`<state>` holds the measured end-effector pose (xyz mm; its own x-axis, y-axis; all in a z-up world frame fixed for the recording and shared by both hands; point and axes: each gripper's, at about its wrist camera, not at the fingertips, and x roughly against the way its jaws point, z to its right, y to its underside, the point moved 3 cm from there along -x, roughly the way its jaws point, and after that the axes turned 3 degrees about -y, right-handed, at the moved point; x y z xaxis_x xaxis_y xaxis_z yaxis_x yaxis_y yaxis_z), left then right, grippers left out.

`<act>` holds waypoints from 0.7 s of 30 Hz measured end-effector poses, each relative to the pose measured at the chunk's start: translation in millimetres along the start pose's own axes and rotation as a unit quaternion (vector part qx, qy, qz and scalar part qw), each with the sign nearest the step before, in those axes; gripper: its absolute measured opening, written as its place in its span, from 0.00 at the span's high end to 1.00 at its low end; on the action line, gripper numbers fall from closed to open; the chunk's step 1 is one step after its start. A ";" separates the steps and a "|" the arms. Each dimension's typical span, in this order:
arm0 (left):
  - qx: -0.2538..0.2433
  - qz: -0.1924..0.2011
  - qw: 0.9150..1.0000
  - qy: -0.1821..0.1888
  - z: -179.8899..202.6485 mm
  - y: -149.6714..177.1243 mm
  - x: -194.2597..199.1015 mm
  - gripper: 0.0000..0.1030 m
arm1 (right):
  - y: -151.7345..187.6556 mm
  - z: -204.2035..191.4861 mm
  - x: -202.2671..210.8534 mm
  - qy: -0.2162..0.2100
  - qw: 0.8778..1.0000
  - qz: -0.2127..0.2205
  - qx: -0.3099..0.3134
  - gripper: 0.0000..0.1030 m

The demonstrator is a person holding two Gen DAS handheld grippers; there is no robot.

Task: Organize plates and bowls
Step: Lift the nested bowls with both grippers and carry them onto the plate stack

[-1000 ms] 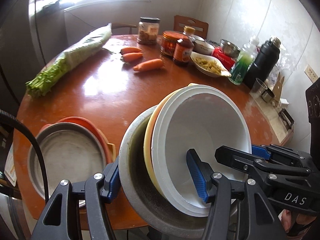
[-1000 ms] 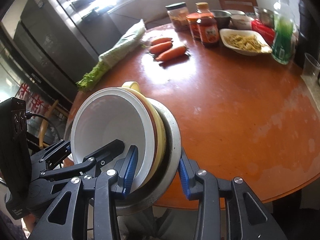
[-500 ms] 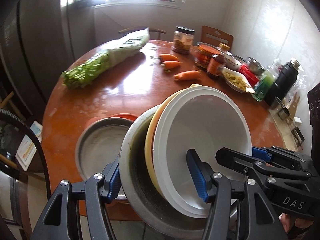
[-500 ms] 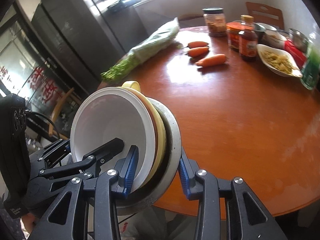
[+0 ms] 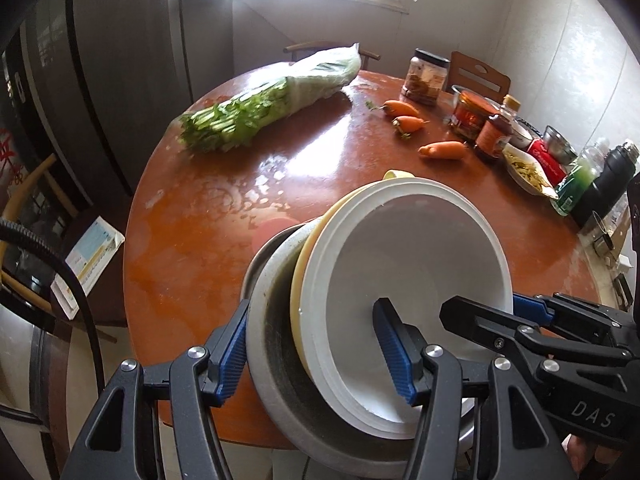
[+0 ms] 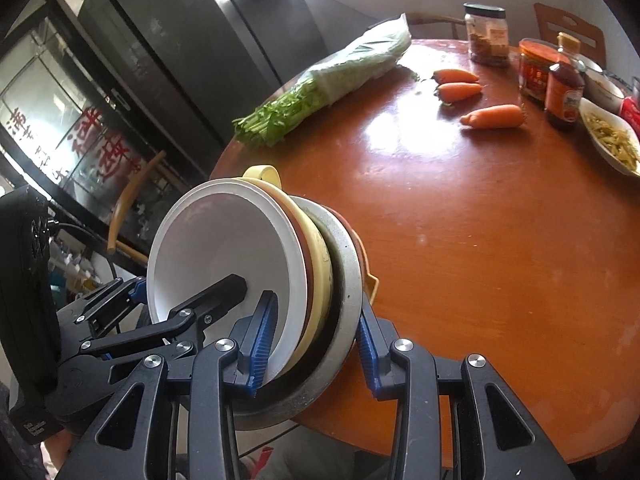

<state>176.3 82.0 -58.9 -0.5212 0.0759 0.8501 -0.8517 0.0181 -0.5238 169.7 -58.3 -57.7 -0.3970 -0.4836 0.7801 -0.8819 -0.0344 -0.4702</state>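
A nested stack of bowls is held tilted by both grippers over the near left edge of the round table [image 5: 208,240]. The stack is a white bowl [image 5: 416,264] inside a yellow bowl [image 5: 298,280] inside a grey metal bowl [image 5: 264,344]. My left gripper [image 5: 316,354] is shut on the stack's rim. My right gripper [image 6: 310,328] is shut on the opposite rim, around the same white bowl [image 6: 216,248] and grey bowl [image 6: 344,272]. A red plate edge [image 5: 272,226] and a metal plate rim [image 5: 256,264] show just behind the stack.
A bagged bunch of greens [image 5: 272,100], three carrots [image 5: 442,149], jars [image 5: 424,76], sauce bottles [image 5: 494,136], a dish of food [image 5: 524,168] and a black flask [image 5: 608,180] lie on the far side. A dark fridge [image 6: 168,40] and a chair [image 6: 132,204] stand left.
Both grippers carried the bowl stack left, over the red and metal plates, which are now mostly hidden behind it. The grip is unchanged.
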 end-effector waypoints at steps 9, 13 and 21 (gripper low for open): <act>-0.012 0.005 1.000 -0.018 -5.0 -2.4 -8.1 0.46 | -1.0 -5.1 -18.7 -0.002 1.000 -0.007 0.003 0.63; -0.015 0.005 1.000 -0.015 -3.0 -2.8 -7.8 0.46 | -1.1 -2.7 -16.9 -0.011 1.000 -0.006 -0.001 0.66; -0.021 0.010 0.999 -0.023 1.1 -1.4 -8.0 0.46 | 2.1 1.6 -20.3 -0.003 1.000 -0.013 -0.001 0.66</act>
<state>181.6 80.2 -64.8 -0.5413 0.0312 0.8403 -0.8382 0.0590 -0.5422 176.2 -50.0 -75.2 -0.3729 -0.4871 0.7897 -0.8922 -0.0454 -0.4493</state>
